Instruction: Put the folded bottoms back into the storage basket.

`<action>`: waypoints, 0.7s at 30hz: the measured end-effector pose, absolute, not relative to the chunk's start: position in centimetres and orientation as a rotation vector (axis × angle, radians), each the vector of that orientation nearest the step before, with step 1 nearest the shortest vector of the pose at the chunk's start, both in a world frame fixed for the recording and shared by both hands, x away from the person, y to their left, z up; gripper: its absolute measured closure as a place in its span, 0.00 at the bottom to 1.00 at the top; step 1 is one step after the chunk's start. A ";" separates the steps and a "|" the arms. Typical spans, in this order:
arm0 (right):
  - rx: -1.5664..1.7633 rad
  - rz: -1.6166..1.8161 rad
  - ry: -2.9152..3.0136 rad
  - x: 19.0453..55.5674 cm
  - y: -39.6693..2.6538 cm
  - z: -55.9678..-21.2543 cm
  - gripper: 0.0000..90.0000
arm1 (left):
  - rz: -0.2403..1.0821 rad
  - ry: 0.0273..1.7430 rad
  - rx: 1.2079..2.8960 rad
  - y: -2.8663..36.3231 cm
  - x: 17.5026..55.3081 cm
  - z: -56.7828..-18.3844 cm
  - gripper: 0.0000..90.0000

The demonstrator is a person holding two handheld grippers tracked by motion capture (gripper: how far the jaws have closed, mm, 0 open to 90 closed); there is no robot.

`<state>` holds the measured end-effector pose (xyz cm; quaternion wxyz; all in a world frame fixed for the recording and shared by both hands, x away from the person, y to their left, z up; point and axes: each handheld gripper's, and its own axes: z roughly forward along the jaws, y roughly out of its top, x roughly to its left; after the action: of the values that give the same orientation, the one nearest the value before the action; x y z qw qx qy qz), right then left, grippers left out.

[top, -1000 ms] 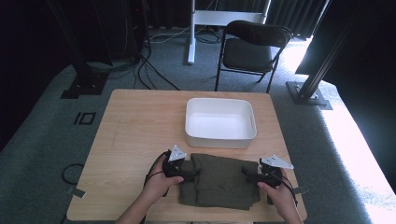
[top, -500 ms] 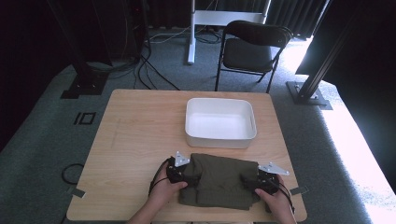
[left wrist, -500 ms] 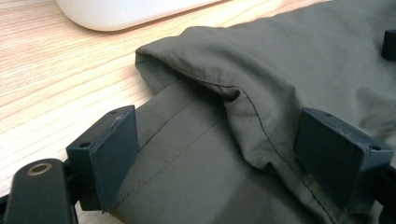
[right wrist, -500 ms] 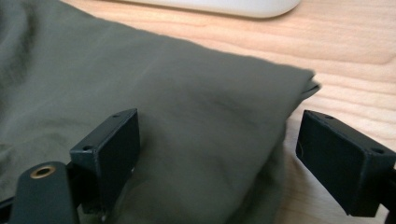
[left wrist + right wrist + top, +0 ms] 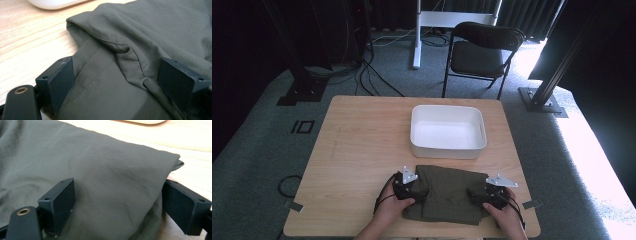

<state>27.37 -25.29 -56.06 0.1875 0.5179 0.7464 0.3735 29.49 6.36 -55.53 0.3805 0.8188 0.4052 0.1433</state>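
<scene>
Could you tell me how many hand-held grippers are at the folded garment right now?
2: the left hand-held gripper at the olive garment's left edge, the right hand-held gripper at its right edge.

L gripper point(image 5: 408, 187) lower centre-left of high view, low, jaws wide apart, cloth bunched between them | R gripper point(image 5: 489, 192) lower centre-right, low, jaws wide, straddling cloth edge | both hands enter from bottom edge

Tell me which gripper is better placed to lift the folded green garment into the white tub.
Neither clearly; slightly the right. Both the left gripper and right gripper straddle opposite ends of the garment with jaws open. The tub sits nearer the right side.
</scene>
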 end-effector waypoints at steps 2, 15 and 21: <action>1.456 1.047 2.103 27.4 -25.2 -56.1 0.15 | 0.380 1.035 2.098 6.1 29.4 -55.5 0.17; 1.366 1.072 2.150 26.8 -24.4 -55.9 0.66 | 0.236 0.998 2.037 4.8 30.3 -55.6 0.72; 1.351 1.033 2.235 27.1 -23.7 -54.7 0.89 | 0.199 1.009 2.048 4.9 30.4 -54.7 0.90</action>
<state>27.09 -23.74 -54.70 0.1660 0.4744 0.7848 0.3627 30.41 4.88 -54.68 0.4125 0.8141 0.4011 0.0790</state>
